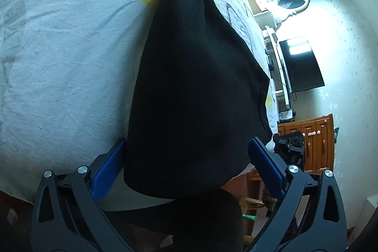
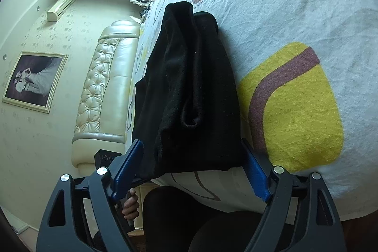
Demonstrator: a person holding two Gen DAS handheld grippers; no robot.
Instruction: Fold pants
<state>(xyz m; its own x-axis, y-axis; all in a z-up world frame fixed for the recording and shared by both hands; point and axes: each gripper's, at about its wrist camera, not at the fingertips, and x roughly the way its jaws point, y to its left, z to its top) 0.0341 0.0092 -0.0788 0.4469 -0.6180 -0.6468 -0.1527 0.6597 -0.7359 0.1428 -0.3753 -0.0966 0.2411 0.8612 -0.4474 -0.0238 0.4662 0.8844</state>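
Black pants point(image 1: 193, 77) lie folded in a thick bundle on the white bed sheet point(image 1: 59, 51), near the bed's front edge. My left gripper point(image 1: 186, 145) is open, its blue pads on either side of the bundle's near end, not closed on it. In the right wrist view the same pants point(image 2: 189, 91) show layered folds and a rolled edge. My right gripper point(image 2: 191, 152) is open too, its blue pads straddling the near end of the bundle. The other gripper point(image 1: 289, 145) shows beyond the pants in the left wrist view.
The sheet has a yellow patch point(image 2: 293, 105) with a brown stripe beside the pants. A cream tufted headboard point(image 2: 104, 91) stands at the bed's end. A dark TV point(image 1: 301, 65) and wooden drawers point(image 1: 314, 141) line the wall. The person's dark-clothed legs point(image 2: 189, 221) are at the bed edge.
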